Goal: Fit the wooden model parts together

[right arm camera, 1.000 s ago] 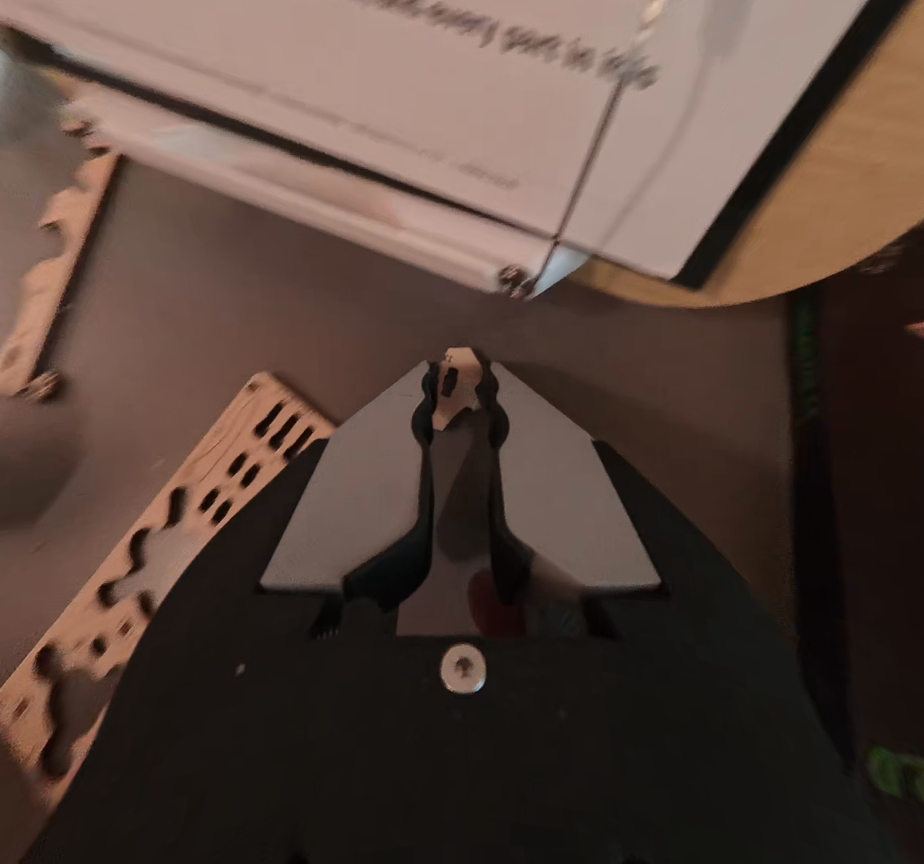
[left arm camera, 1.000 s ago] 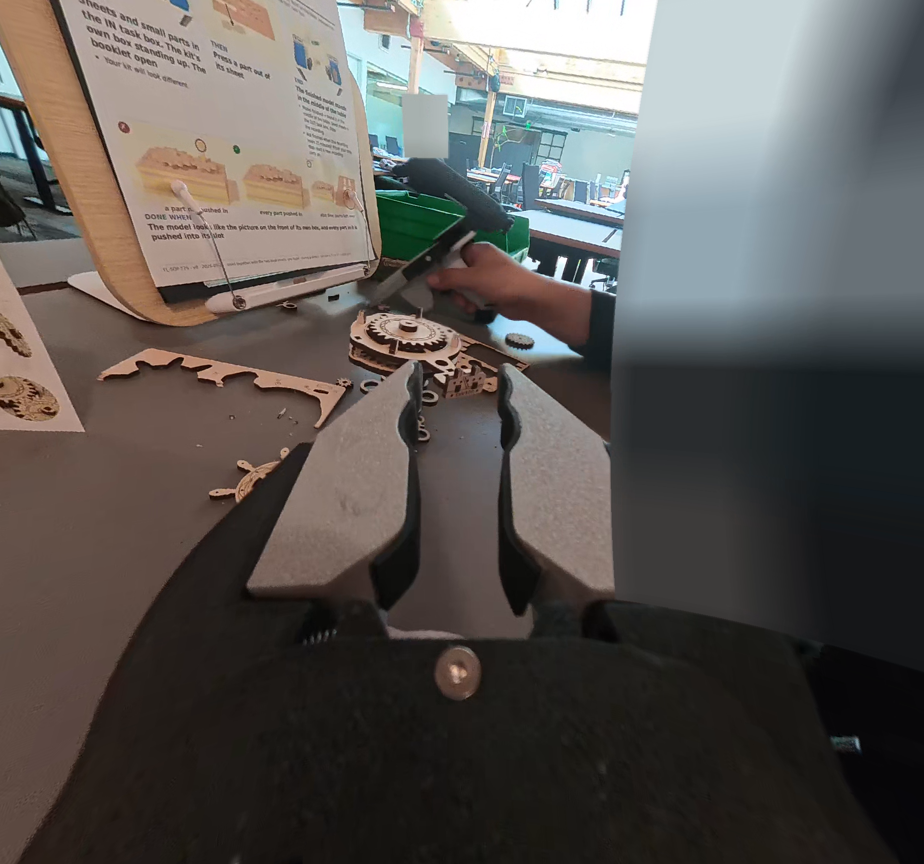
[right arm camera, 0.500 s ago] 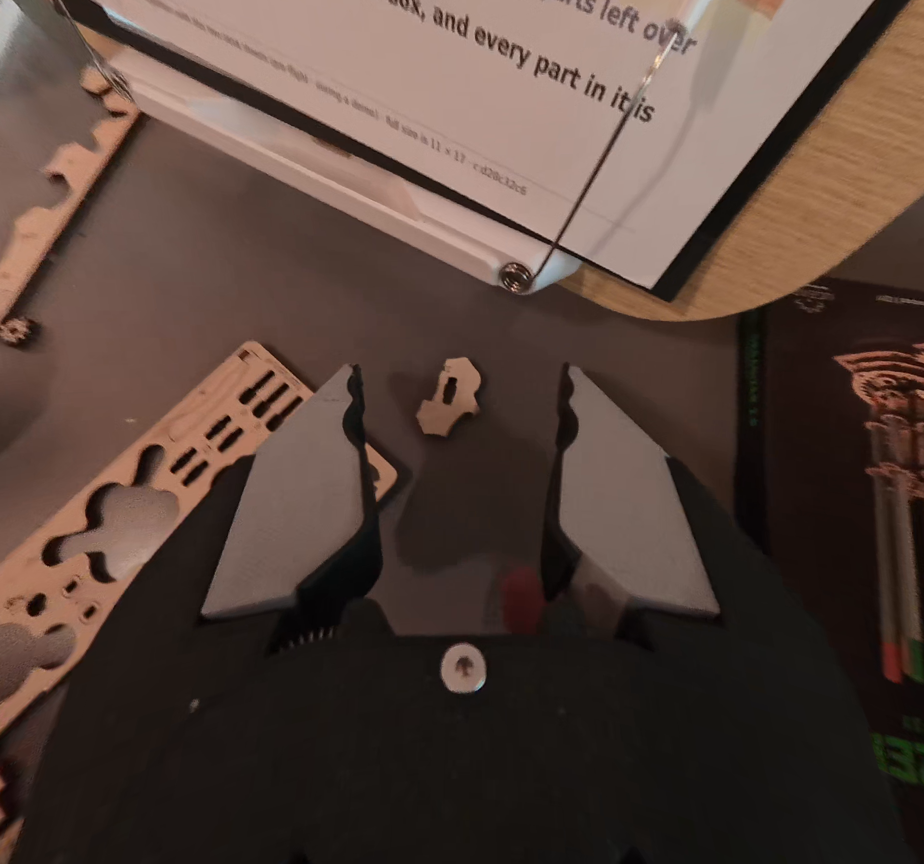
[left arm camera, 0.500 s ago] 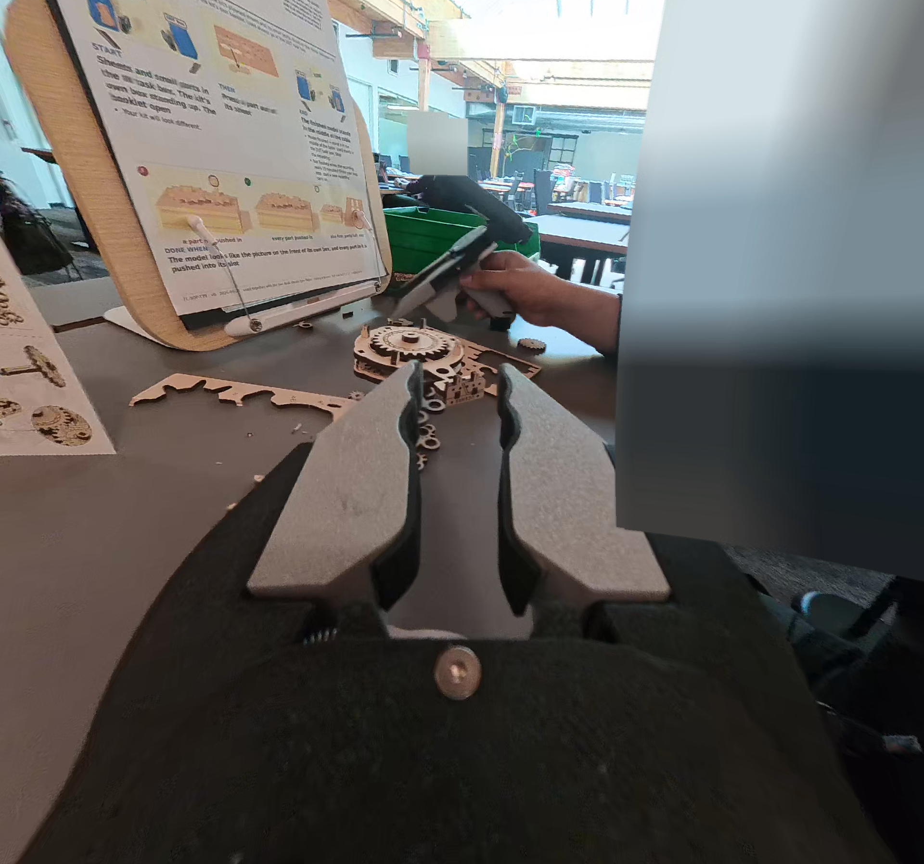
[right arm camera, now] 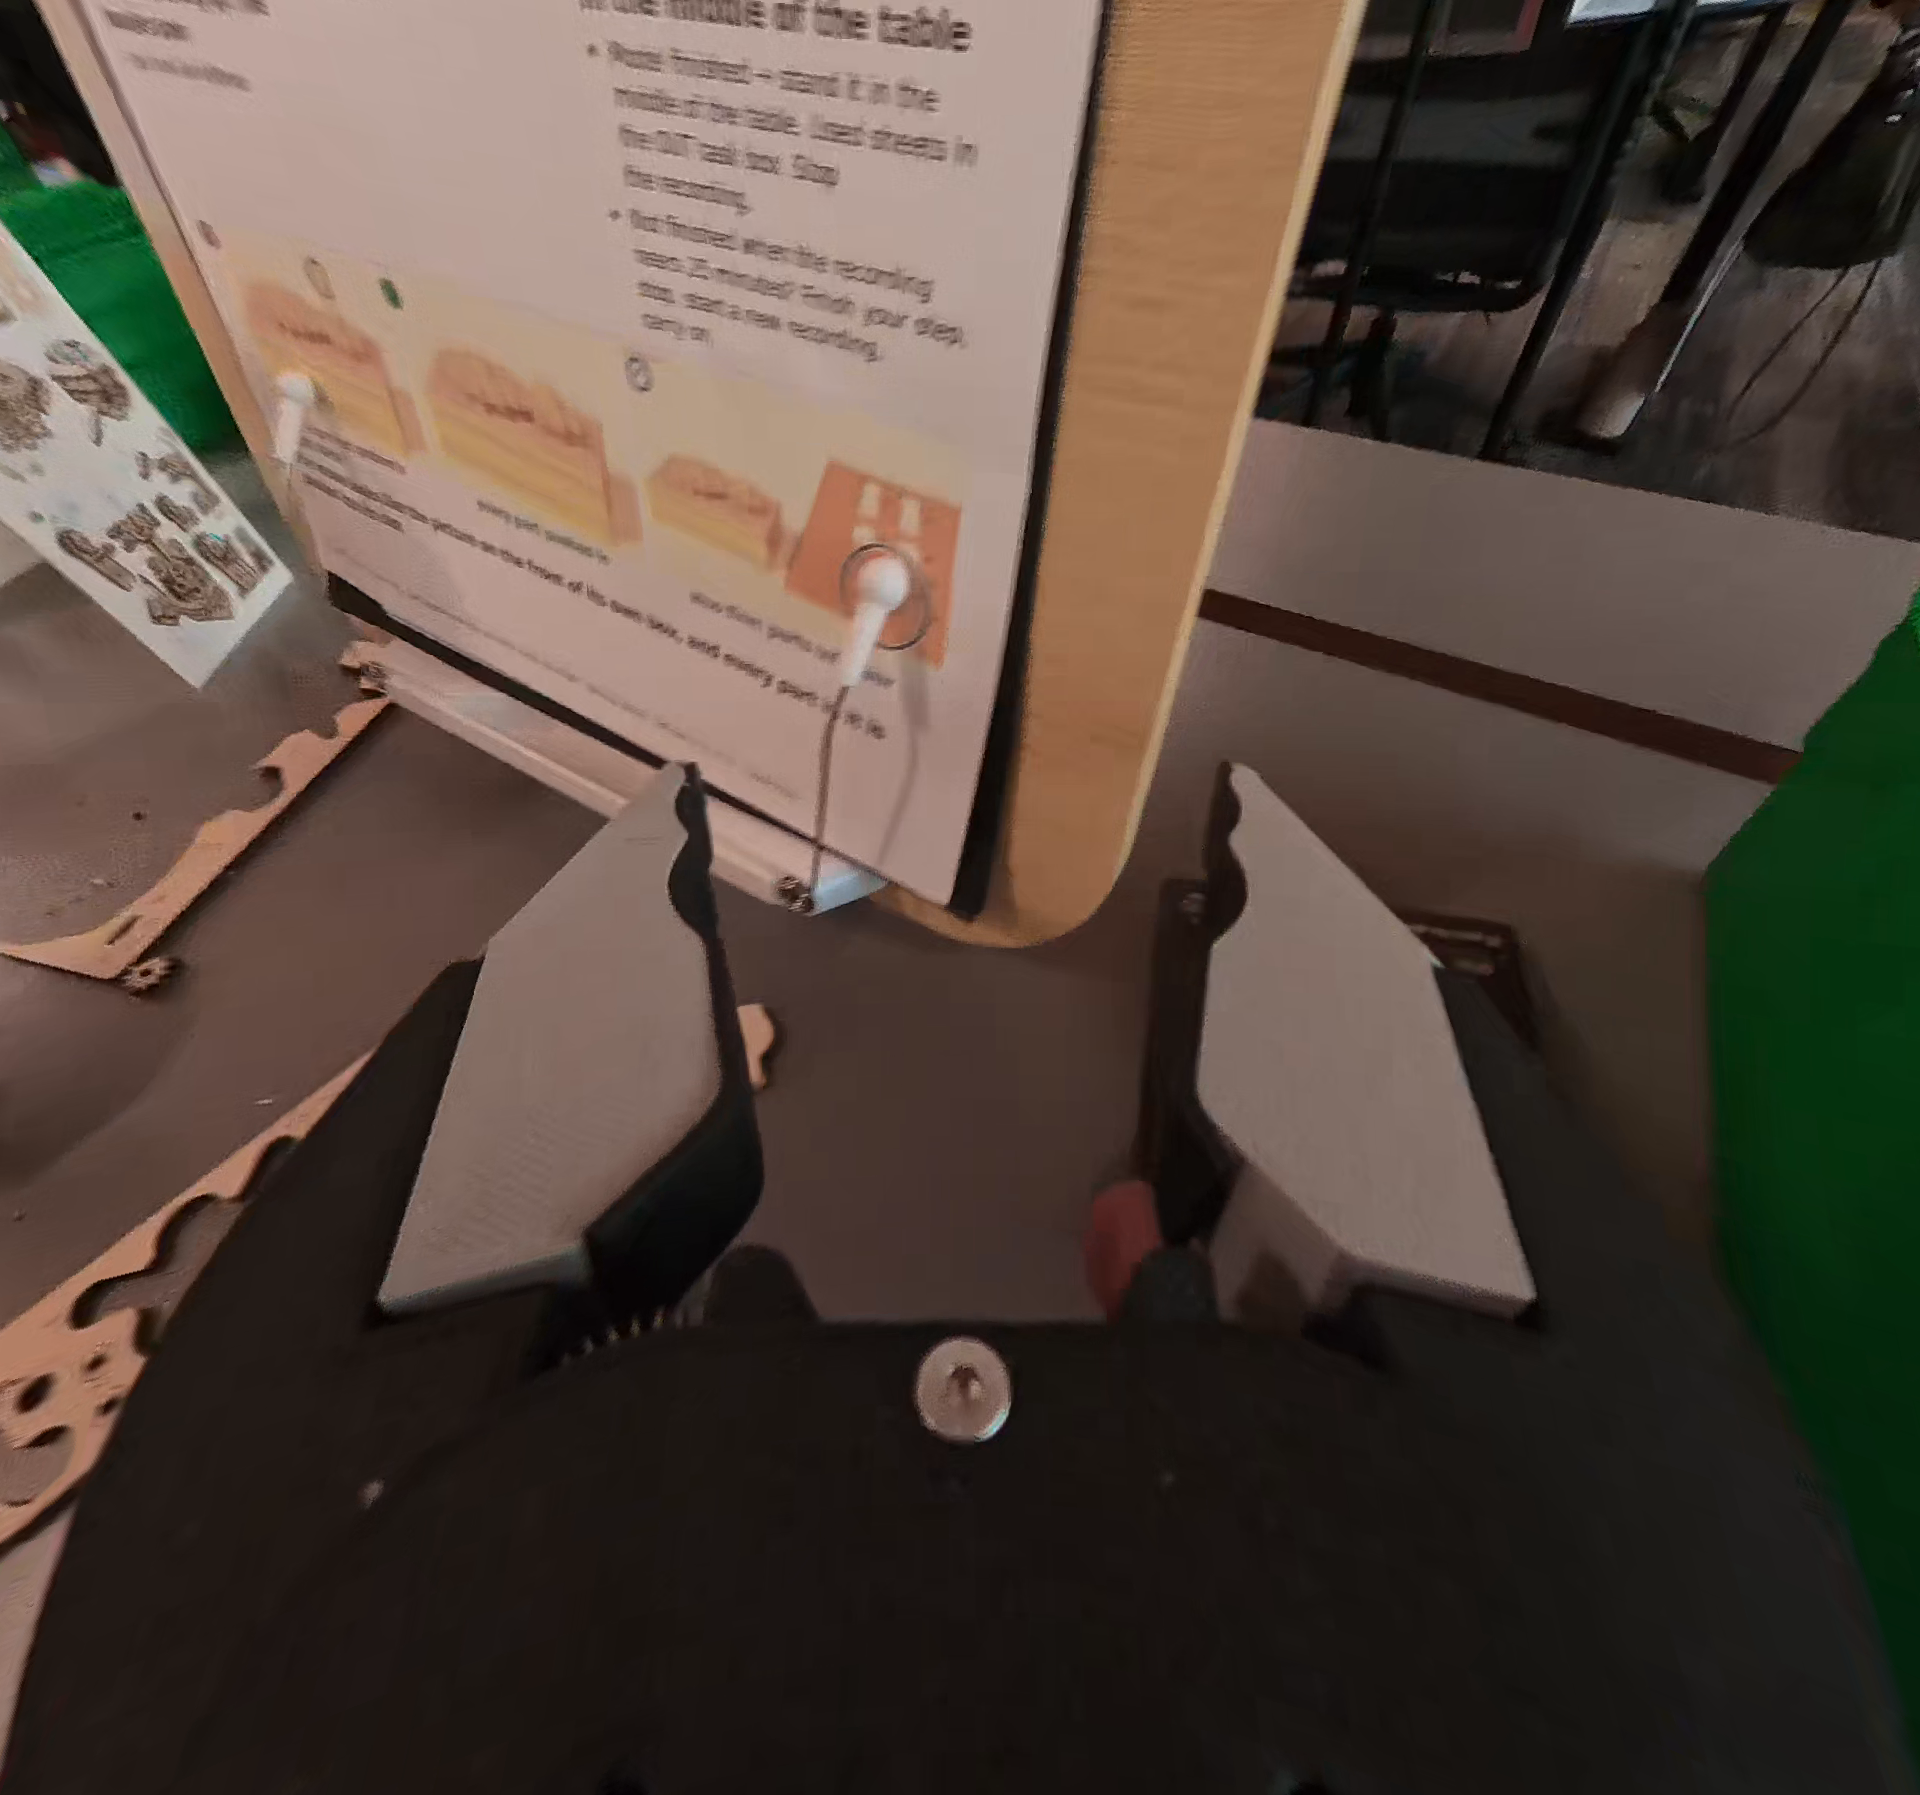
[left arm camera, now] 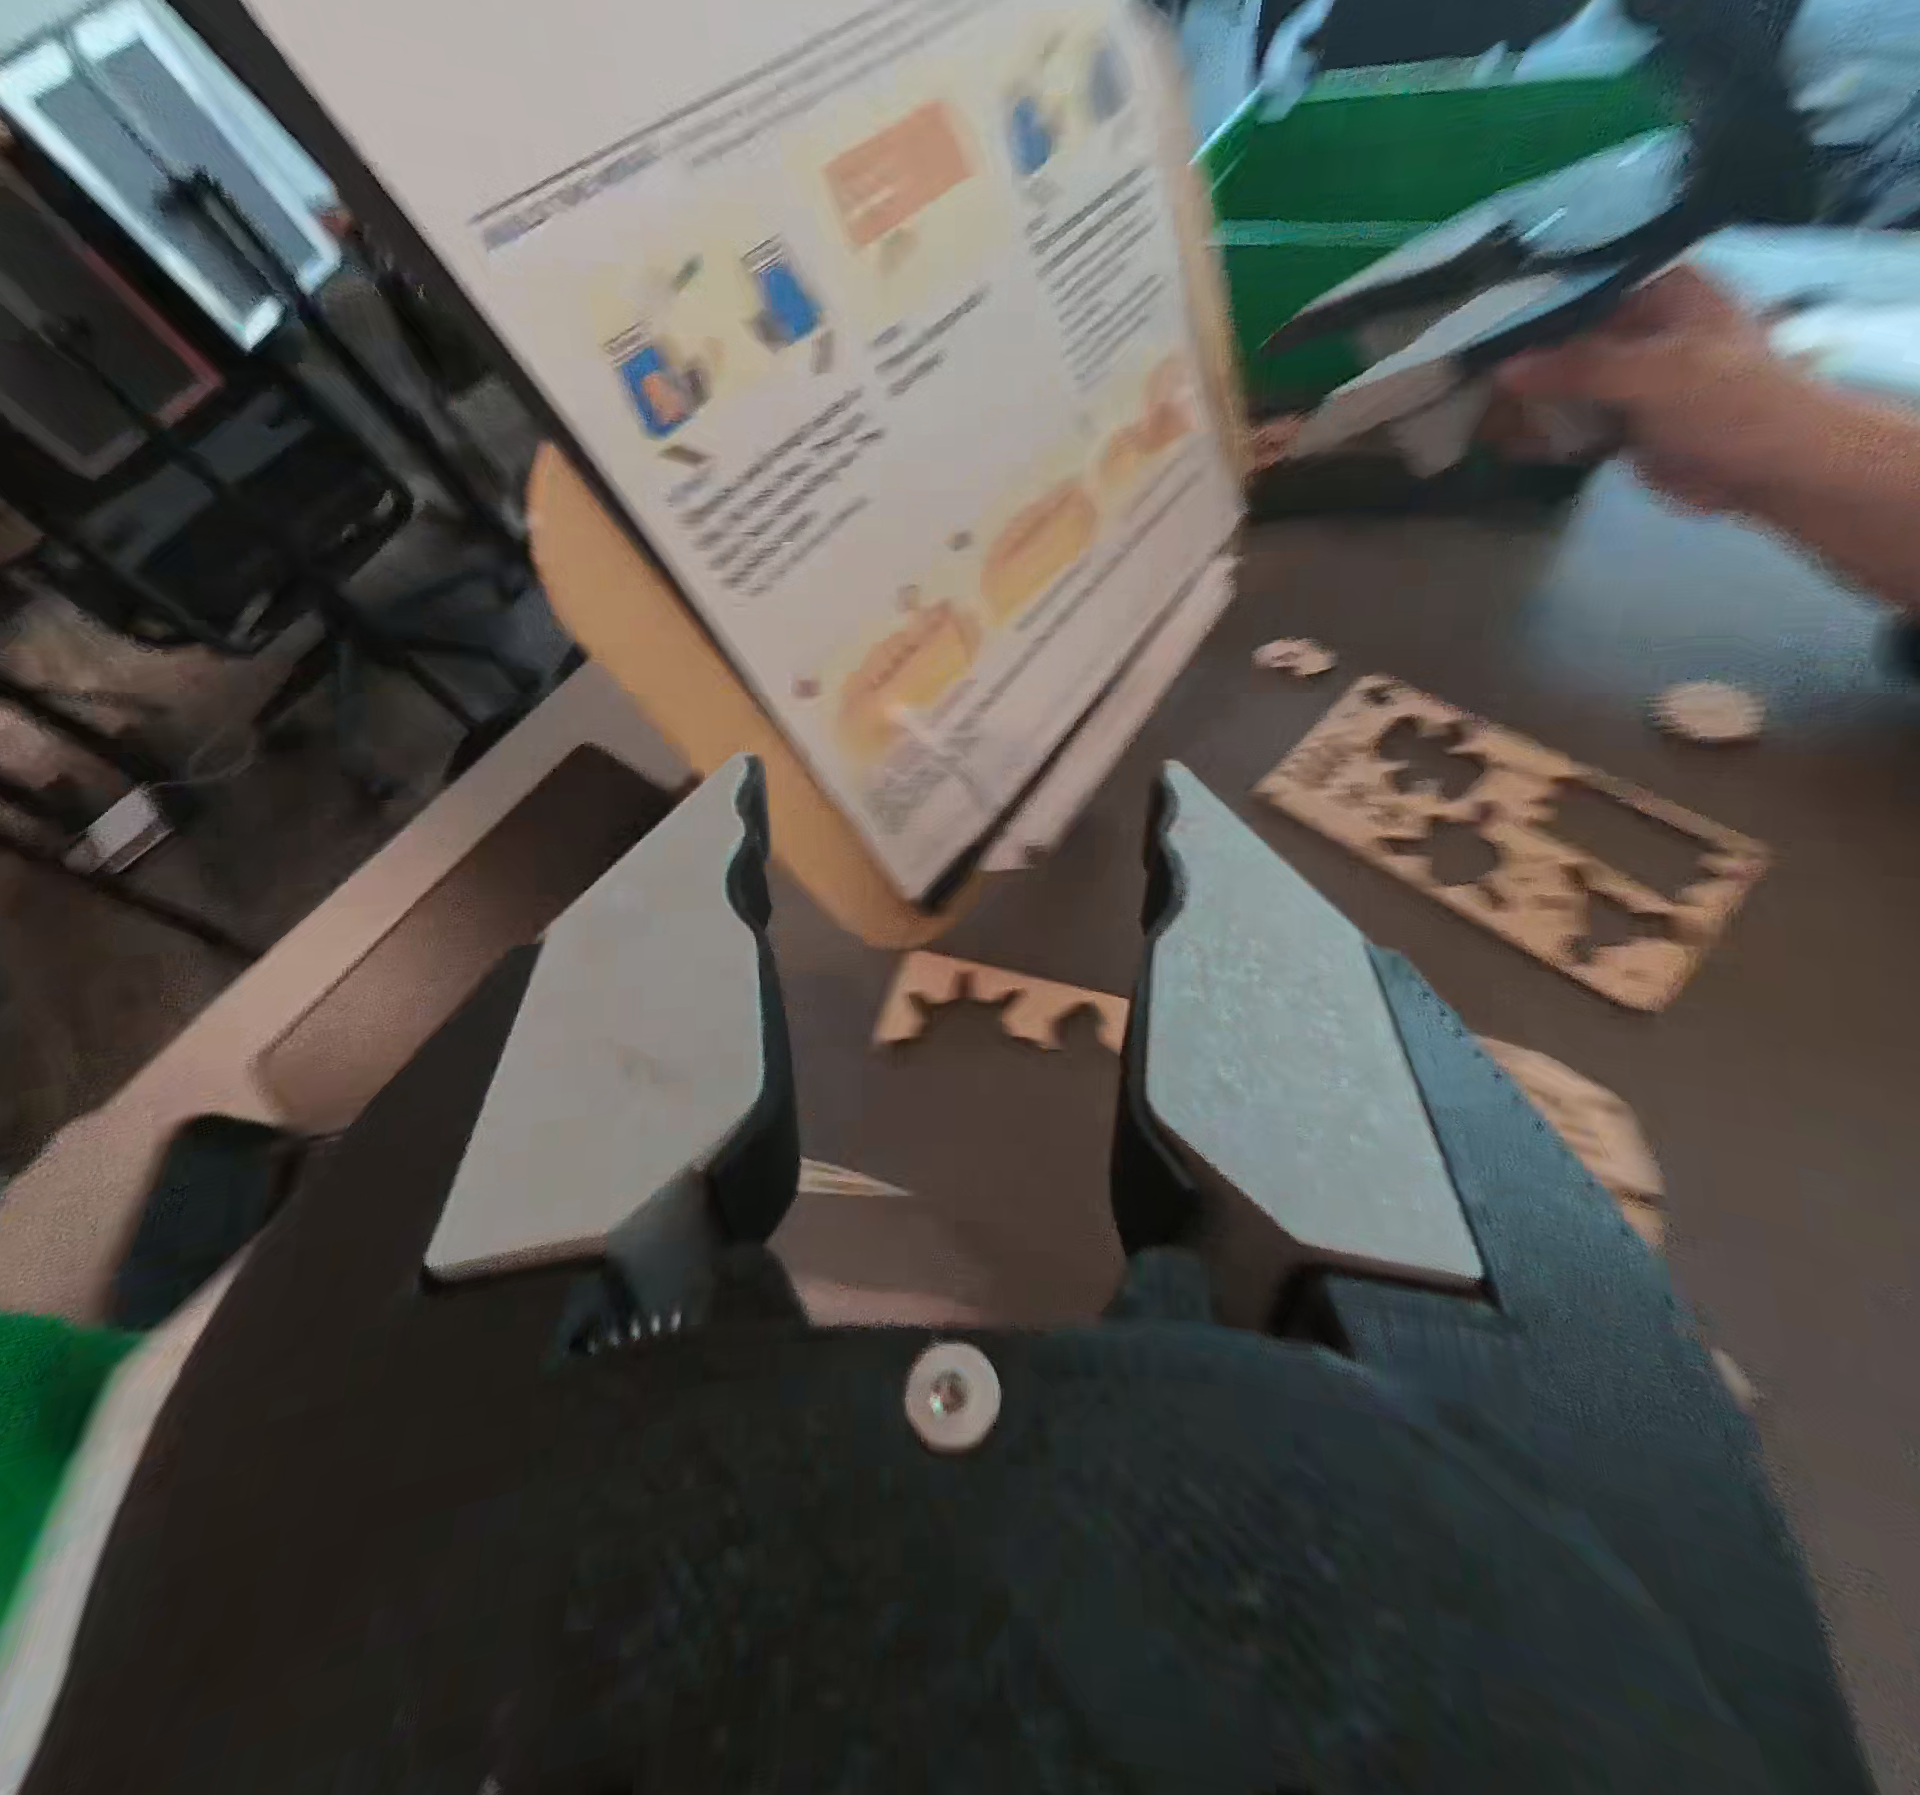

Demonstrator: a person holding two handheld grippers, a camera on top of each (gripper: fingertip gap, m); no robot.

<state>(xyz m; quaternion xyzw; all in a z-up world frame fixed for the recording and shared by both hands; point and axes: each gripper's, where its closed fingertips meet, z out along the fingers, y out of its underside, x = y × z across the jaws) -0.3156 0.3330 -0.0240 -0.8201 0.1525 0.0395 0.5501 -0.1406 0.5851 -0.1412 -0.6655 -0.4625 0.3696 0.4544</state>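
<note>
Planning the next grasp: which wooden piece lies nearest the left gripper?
The small notched strip, seen between the fingers of the left gripper; the punched sheet lies farther right.

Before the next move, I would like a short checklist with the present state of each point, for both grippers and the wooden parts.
1. Left gripper open and empty: ok.
2. Right gripper open and empty: ok.
3. Small flat notched wooden piece within reach: ok, it lies on the grey table, partly hidden behind the right gripper's left finger.
4. Toothed flat wooden strip free to pick: ok, it lies flat between the left gripper's fingers.
5. Standing wooden instruction board clear of the grippers: not ok, it stands close ahead of both.
6. Assembled gear model located: cannot tell, not clearly in view.
</note>
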